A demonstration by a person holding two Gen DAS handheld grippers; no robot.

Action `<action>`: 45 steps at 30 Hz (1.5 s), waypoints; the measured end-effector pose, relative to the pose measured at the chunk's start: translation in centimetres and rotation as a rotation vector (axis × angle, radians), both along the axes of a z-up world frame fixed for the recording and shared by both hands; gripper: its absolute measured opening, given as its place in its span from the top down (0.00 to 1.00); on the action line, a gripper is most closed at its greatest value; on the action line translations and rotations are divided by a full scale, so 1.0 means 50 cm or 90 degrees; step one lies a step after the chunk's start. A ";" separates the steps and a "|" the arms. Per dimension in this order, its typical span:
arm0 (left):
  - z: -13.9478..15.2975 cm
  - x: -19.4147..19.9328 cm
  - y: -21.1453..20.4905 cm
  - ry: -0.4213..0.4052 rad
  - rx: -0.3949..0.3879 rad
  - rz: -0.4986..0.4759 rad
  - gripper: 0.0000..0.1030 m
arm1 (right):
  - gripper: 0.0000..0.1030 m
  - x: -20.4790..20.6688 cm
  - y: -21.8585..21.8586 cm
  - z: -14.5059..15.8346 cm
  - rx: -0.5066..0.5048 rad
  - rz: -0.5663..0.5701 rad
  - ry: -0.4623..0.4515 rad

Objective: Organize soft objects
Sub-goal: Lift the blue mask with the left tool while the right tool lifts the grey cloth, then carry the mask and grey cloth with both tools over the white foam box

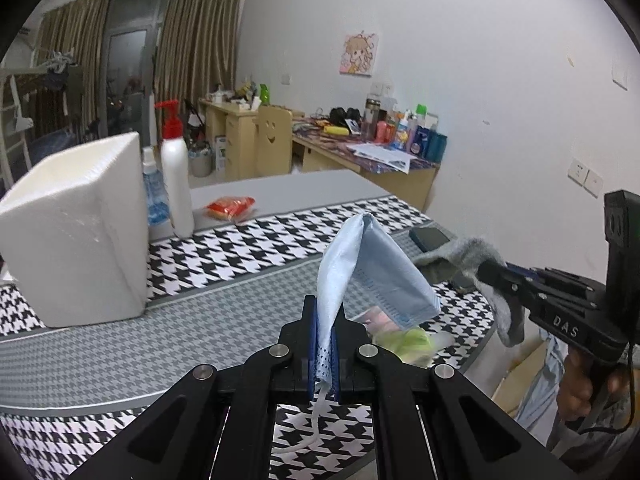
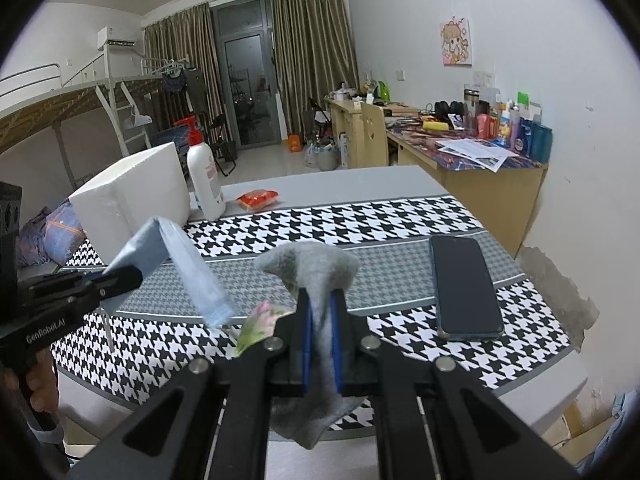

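While held up above the houndstooth cloth (image 1: 248, 248), pinched tight in the left gripper (image 1: 325, 312): a blue face mask (image 1: 372, 268), folded over and drooping to the right, ear loop dangling below. Over on the right gripper (image 2: 320, 304), jaws pressed onto a grey sock (image 2: 316, 268), toe bunched above, leg hanging beneath. On the table under both, a pink-and-green soft bundle (image 1: 404, 336). Off left, white foam box (image 1: 76, 232), pump bottle (image 1: 176, 180), red packet (image 1: 230, 207). Far right, dark phone (image 2: 464, 284) lying flat.
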State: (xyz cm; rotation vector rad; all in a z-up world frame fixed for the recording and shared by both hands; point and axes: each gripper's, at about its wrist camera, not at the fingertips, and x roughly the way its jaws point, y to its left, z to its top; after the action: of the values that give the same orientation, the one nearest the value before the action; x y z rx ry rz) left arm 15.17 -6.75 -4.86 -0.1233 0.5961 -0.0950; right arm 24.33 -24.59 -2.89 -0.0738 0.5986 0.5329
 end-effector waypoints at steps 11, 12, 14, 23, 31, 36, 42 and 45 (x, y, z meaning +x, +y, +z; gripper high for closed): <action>0.029 -0.024 0.026 -0.019 0.001 0.029 0.95 | 0.89 -0.029 0.016 0.021 0.019 0.017 -0.023; 0.031 -0.027 0.030 -0.021 0.000 0.030 0.95 | 0.89 -0.033 0.018 0.024 0.021 0.017 -0.026; 0.038 -0.034 0.038 -0.026 -0.003 0.037 0.95 | 0.89 -0.040 0.022 0.031 0.025 0.019 -0.033; 0.056 -0.067 0.067 -0.047 0.002 0.064 0.95 | 0.89 -0.061 0.056 0.047 0.036 0.036 -0.051; 0.063 -0.080 0.097 -0.057 0.005 0.076 0.95 | 0.89 -0.073 0.092 0.052 0.037 0.045 -0.060; 0.070 -0.086 0.115 -0.062 0.010 0.081 0.95 | 0.89 -0.080 0.110 0.054 0.038 0.047 -0.064; 0.081 -0.093 0.129 -0.071 0.024 0.085 0.95 | 0.89 -0.084 0.132 0.061 0.040 0.049 -0.070; 0.083 -0.094 0.138 -0.074 0.029 0.093 0.95 | 0.89 -0.085 0.144 0.063 0.038 0.053 -0.072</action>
State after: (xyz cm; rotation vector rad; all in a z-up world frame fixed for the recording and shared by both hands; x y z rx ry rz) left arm 10.49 0.17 -0.72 -0.1162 0.4718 0.0523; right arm 20.10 -17.37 0.27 -0.0726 0.4705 0.6230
